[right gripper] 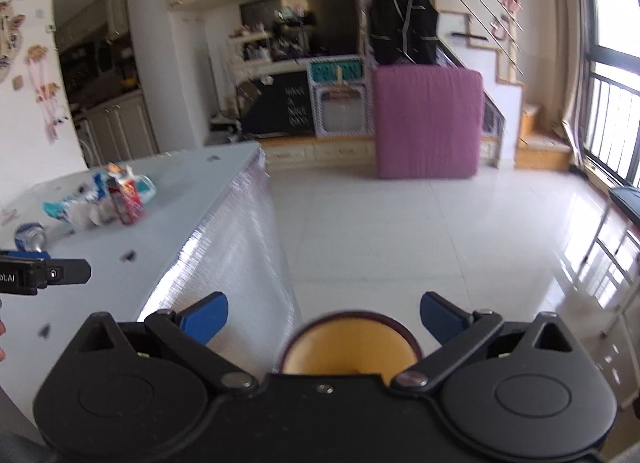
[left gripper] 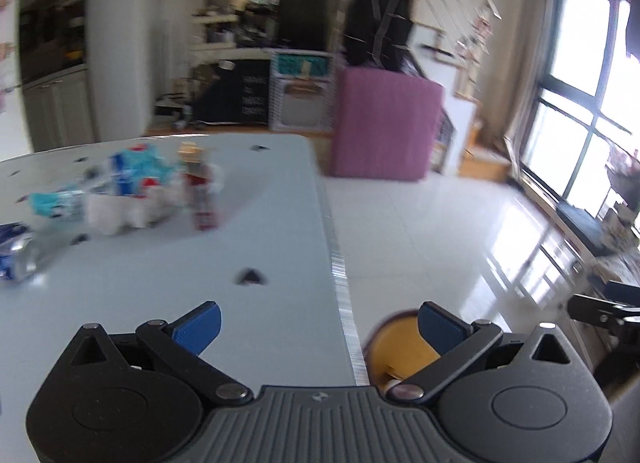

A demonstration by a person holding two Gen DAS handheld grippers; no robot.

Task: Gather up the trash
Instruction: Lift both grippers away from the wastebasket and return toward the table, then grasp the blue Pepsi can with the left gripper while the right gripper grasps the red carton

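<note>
One carton [right gripper: 125, 199] — one can [right gripper: 31, 237] — one bin [right gripper: 348, 347]

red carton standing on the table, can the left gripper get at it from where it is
Probably yes. The left gripper is open and empty, and bare table lies between it and the red carton. Other trash crowds only the carton's far-left side.

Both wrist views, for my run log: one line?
left gripper open | right gripper open | red upright carton untouched | round yellow bin below
</note>
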